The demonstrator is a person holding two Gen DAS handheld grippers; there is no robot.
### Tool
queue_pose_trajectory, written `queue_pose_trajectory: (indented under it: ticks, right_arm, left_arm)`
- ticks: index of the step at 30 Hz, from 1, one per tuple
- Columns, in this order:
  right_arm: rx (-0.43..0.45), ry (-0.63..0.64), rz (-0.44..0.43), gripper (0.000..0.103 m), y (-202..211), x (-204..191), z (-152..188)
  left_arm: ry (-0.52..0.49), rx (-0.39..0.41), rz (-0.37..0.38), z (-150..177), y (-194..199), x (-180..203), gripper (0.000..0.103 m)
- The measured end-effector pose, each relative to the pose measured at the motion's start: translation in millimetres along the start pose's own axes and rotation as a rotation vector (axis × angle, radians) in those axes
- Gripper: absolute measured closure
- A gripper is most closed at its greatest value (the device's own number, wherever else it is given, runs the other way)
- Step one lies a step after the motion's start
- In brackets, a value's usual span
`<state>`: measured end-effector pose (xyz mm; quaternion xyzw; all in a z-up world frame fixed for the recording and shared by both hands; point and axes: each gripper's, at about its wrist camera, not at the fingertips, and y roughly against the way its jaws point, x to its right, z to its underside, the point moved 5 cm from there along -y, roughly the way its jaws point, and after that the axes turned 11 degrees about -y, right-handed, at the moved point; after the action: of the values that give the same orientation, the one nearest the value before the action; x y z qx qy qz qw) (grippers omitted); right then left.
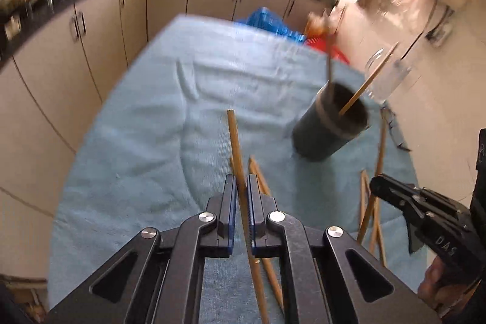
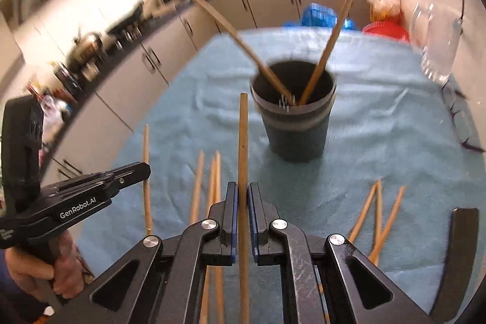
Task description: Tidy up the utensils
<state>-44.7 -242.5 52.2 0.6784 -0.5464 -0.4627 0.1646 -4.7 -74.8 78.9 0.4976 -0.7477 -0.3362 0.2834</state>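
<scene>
A dark round cup (image 2: pixel 296 123) stands on the blue towel (image 2: pixel 379 117) with two wooden chopsticks (image 2: pixel 331 41) leaning in it. It also shows in the left wrist view (image 1: pixel 329 129). My left gripper (image 1: pixel 242 181) is shut on a wooden chopstick (image 1: pixel 235 141), held above the towel, left of and nearer than the cup. My right gripper (image 2: pixel 242 187) is shut on another wooden chopstick (image 2: pixel 243 135), just short of the cup. Several loose chopsticks (image 2: pixel 212 181) lie on the towel below both grippers, and more (image 2: pixel 379 211) at the right.
Kitchen cabinets (image 2: pixel 170 50) with a cluttered dark counter run along the left and back. A blue crate (image 2: pixel 319 15) and a red item (image 2: pixel 385 29) sit beyond the table's far edge. A clear glass vessel (image 2: pixel 434 50) stands at the right.
</scene>
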Motion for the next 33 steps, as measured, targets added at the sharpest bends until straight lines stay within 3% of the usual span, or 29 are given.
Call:
queue_pose_trajectory:
  ticks: [6,13,16,20,27,33]
  right_arm:
    - [0.137,0.015,-0.035,0.096,57.1,-8.8,-4.5]
    - [0.182,0.011,-0.054,0.096,84.5,-7.8,-2.5]
    - [0.196,0.006,-0.056,0.096,94.6,-5.8,-1.3]
    - [0.216,-0.005,-0.066,0.096,107.5,-3.1,-1.3]
    - [0.247,-0.037,-0.057,0.096,129.9,4.4,-3.6]
    - [0.281,-0.071,-0.016,0.096,145.1,18.6,-6.1]
  left_arm:
    - [-0.028,0.113,-0.01,-21.8,37.5,18.4,0.098]
    - [-0.024,0.142,0.002,-26.5,55.0,28.5,0.098]
    - [0.016,0.061,0.034,-19.6,40.8,23.6,0.098]
    - [0.077,-0.105,0.081,-8.9,2.2,12.1,0.086]
    - [0.072,-0.311,0.086,-0.6,-72.5,-1.0,0.085]
    - [0.07,-0.403,0.053,9.6,-111.8,-11.4,0.085]
